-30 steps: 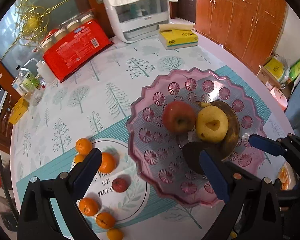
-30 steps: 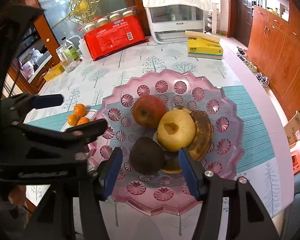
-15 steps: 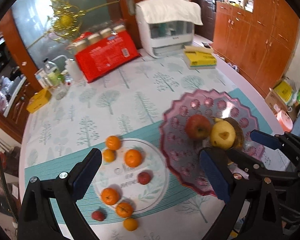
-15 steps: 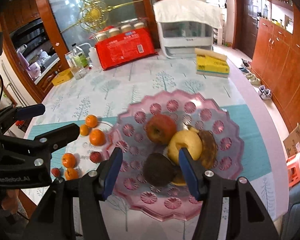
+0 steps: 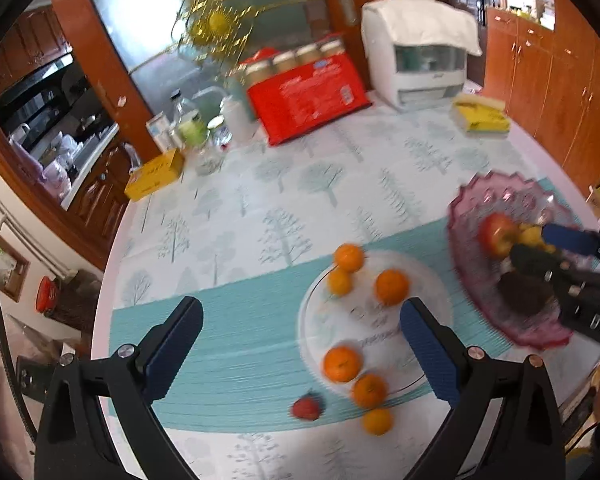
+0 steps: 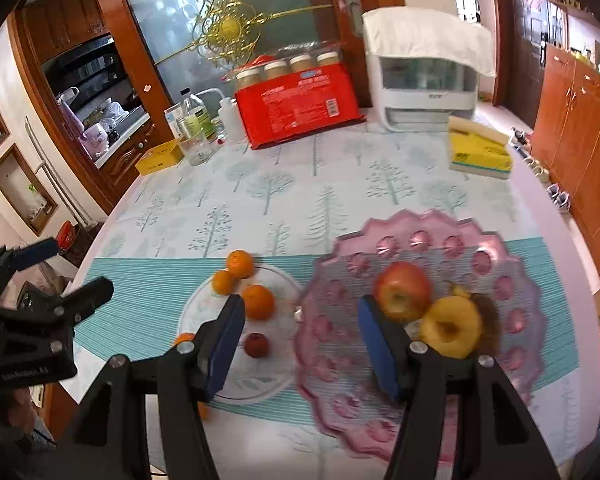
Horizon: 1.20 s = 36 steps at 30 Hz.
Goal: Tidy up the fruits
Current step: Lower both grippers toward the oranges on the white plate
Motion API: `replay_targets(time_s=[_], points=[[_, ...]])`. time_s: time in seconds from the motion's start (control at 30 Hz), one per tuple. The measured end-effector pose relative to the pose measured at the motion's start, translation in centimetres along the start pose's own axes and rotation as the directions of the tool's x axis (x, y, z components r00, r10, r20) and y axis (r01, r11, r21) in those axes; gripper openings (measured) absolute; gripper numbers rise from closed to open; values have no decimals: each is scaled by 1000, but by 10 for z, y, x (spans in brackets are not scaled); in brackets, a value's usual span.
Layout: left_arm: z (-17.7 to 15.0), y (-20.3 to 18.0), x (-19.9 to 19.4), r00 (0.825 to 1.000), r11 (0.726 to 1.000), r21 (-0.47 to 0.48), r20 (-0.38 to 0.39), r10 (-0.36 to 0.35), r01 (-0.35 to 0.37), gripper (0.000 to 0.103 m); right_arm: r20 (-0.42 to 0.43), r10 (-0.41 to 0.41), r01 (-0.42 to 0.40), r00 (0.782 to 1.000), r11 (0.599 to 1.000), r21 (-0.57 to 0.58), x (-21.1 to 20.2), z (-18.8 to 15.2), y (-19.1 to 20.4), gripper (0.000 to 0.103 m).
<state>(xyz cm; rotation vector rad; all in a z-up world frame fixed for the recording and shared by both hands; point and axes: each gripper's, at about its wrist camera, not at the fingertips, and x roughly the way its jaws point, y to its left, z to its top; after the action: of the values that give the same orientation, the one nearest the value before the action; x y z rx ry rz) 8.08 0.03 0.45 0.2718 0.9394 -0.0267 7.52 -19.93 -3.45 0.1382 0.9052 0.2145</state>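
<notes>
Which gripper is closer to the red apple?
Right. The right gripper hangs just above the pink dish, its finger almost at the apple. The left gripper is farther, over the plate of oranges.

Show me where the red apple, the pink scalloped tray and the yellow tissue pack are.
red apple (image 6: pixel 402 292): right wrist view, middle of its skin.
pink scalloped tray (image 6: pixel 420 240): right wrist view, far rim.
yellow tissue pack (image 6: pixel 478 154): right wrist view, top face.

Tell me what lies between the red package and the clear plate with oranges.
Only bare tree-print tablecloth between red package and clear plate, in both views.
</notes>
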Motion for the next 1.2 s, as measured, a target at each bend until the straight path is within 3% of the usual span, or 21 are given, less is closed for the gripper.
replay_targets(time_s=[0.3, 0.53, 0.7, 1.03, 1.2], points=[[-50, 40, 51, 985, 996, 32, -155, -73, 78, 99, -39, 8, -9, 999, 999, -48, 35, -8, 56, 59], [-69, 34, 101, 941, 968, 21, -241, -237, 249, 97, -114, 31, -28, 993, 999, 32, 72, -20, 70, 59], [-75, 23, 138, 891, 934, 3, -301, -341, 358, 73, -155, 43, -27, 987, 994, 108, 95, -25, 68, 59], [-77, 5, 166, 853, 894, 56, -334, -402, 444, 69, -201, 37, -2, 979, 985, 172, 125, -30, 63, 59], [-69, 4, 176, 816, 866, 11, -341, -467, 500, 62, -207, 5, 30, 978, 987, 161, 139, -25, 65, 59]])
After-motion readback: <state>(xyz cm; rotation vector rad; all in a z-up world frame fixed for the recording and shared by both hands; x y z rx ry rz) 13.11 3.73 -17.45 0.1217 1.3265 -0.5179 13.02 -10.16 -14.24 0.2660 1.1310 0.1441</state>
